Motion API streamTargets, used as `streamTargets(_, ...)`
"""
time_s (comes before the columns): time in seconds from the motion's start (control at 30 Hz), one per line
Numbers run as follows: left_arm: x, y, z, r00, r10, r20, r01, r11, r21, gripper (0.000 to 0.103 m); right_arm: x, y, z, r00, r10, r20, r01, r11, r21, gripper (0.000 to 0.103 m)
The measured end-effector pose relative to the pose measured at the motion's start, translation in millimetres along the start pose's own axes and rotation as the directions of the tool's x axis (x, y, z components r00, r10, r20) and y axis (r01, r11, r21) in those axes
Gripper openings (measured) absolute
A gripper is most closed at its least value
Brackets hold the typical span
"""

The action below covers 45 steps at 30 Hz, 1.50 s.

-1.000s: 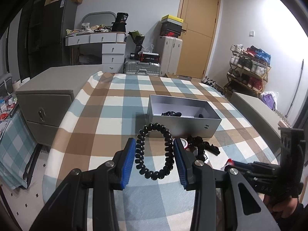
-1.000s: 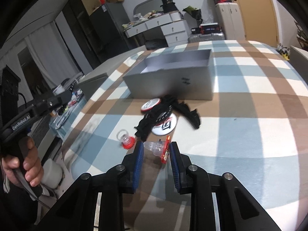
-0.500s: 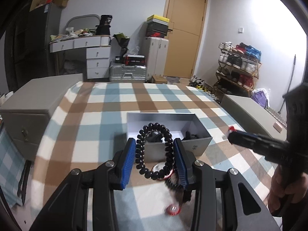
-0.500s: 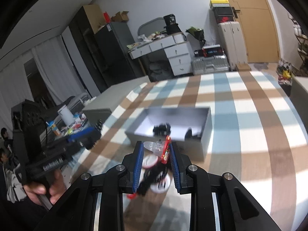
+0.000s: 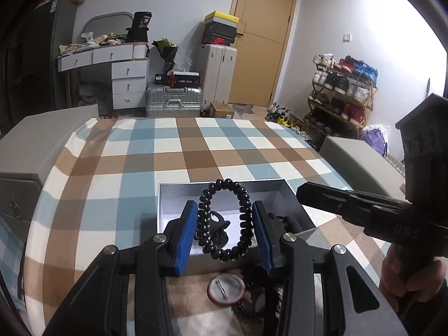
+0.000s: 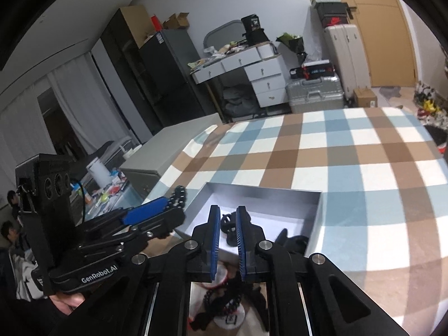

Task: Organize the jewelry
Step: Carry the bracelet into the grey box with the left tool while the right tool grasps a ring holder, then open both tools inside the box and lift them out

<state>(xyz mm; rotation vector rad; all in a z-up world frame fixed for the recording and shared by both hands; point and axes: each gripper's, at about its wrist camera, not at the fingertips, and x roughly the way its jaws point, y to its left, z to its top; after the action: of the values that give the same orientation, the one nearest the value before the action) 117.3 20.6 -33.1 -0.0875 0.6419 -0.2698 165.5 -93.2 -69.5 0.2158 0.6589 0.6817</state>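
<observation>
While the left hand-held gripper [image 5: 225,233] clamps a black bracelet [image 5: 224,221] over the box [image 5: 302,215], the right hand-held gripper [image 6: 226,240] has just closed, empty.

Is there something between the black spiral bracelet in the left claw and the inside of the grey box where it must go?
Nothing visible blocks it. The black spiral bracelet, pinched in the left claw, hangs over the open grey box, which has no lid. Black items already lie on the box floor below. The right claw is beside it, not underneath.
</observation>
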Motion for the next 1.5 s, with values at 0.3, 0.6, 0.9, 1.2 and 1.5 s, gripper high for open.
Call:
streamTargets(0.3, 39, -7, 5, 0.983, -0.117, -0.144, 0.122, 0.992, 0.026, 0.039, 22, -24, 2, 1.000, -0.001, -0.027, 0.002, 0.999, 0.035, 0.010)
streamTargets(0.6, 39, -15, 2, 0.982, -0.097, -0.161, 0.113, 0.990, 0.088, 0.069, 26, -39, -4, 1.000, -0.015, -0.026, 0.017, 0.997, 0.080, 0.028)
streamTargets(0.9, 18, -12, 2, 0.995, -0.022, -0.101, 0.032, 0.995, 0.099, 0.069, 7, -28, -9, 0.999, -0.033, 0.019, 0.032, 0.997, 0.068, 0.055)
streamTargets(1.2, -11, -3, -3, 0.999, 0.043, -0.028, -0.042, 0.997, 0.062, 0.079, -18, -5, -18, 0.996, -0.050, 0.080, 0.047, 0.998, 0.033, 0.083)
streamTargets(1.5, -36, 0, -21, 0.996, 0.091, 0.020, -0.091, 0.996, 0.023, 0.085, -46, 22, -35, 0.987, -0.075, 0.145, 0.079, 0.997, -0.018, 0.099)
